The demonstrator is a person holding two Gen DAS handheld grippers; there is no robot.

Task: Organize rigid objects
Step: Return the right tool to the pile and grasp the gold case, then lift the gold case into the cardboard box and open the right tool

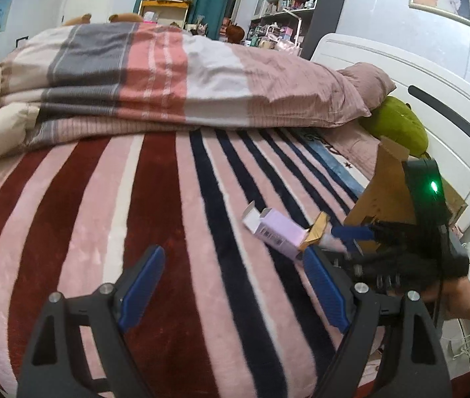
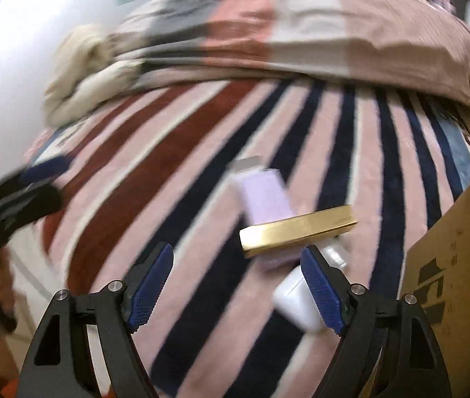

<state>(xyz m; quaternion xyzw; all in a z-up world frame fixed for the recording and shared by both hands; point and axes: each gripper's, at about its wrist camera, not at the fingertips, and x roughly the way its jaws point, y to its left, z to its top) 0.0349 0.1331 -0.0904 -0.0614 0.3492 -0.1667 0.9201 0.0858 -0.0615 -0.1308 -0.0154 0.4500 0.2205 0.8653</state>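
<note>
Both our tongs are spread wide and holding nothing. The left tongs (image 1: 231, 285) hover over the striped pink, maroon and navy fleece blanket (image 1: 155, 199) on the bed, with bare blanket between the blue pads. The right tongs (image 2: 238, 282) hang low over the little pile of stuff: their right pad sits just beside the white rounded plastic case (image 2: 296, 301), though the blur means we can't tell if it's touching.

The long gold rectangular box (image 2: 298, 230) lies across the near end of the pale lilac cardboard carton (image 2: 263, 195), whose far flap is open. A small white bottle (image 2: 334, 253) peeks out just behind the gold box.

The brown corrugated cardboard box (image 2: 450, 232) stands at the right edge of the bed, near the pile; we can't see inside it.

Loads of open blanket to the left of the pile, with the folded striped duvet (image 1: 168, 76) bunched up along the far side.
</note>
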